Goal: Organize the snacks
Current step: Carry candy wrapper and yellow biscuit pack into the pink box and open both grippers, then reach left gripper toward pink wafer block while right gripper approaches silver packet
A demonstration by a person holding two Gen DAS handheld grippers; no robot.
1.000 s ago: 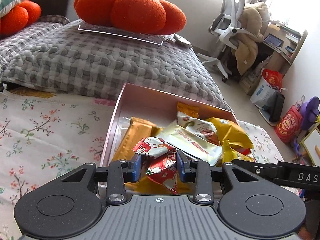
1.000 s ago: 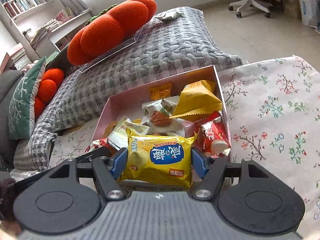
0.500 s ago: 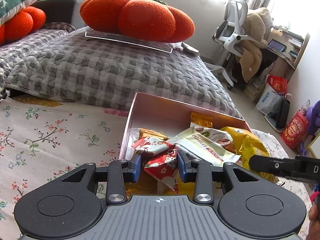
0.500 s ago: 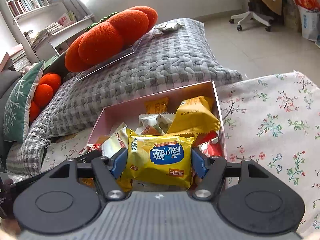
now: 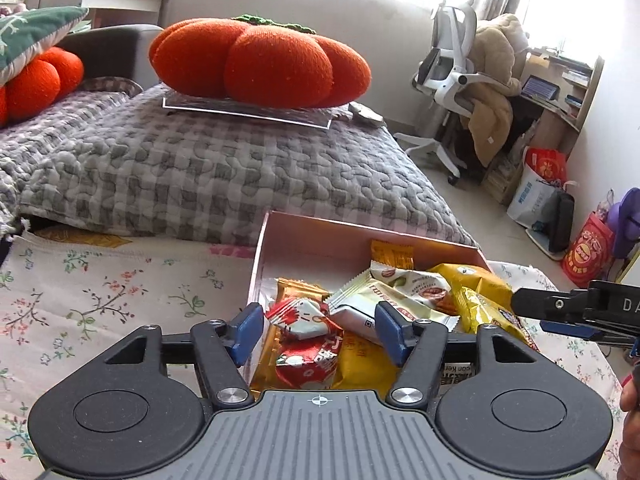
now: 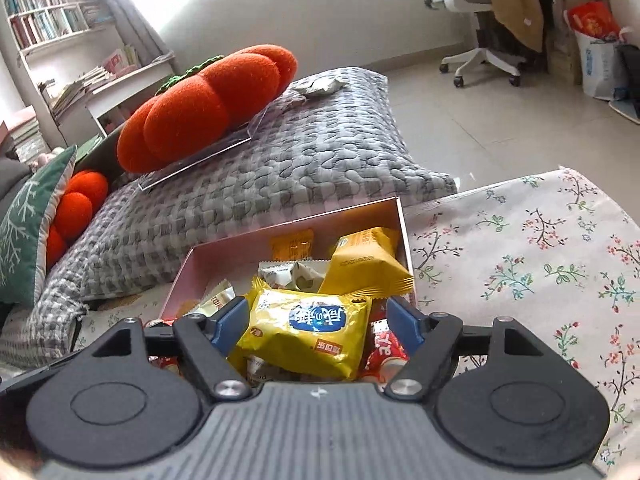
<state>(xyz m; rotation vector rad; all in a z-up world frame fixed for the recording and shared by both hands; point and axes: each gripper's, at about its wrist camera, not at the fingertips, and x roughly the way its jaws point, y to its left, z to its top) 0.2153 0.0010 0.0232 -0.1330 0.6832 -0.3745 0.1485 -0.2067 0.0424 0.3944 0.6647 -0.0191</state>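
A pink box on the floral cloth holds several snack packets. My left gripper is open above the box's near left part; the red and white packet lies loose between its fingers on the pile. My right gripper is open too; the yellow packet with a blue label lies tilted between its fingers, not pinched. In the box are also a white and green packet, a big yellow packet and a small orange packet. The right gripper shows in the left wrist view.
A grey quilted cushion lies just behind the box, with an orange pumpkin pillow on a clear sheet. Floral cloth spreads right of the box. An office chair and bags stand on the floor beyond.
Both grippers have opened wider and let go of their packets. The red and white packet and the yellow packet have dropped onto the pile in the box. Both views have pulled back and up.
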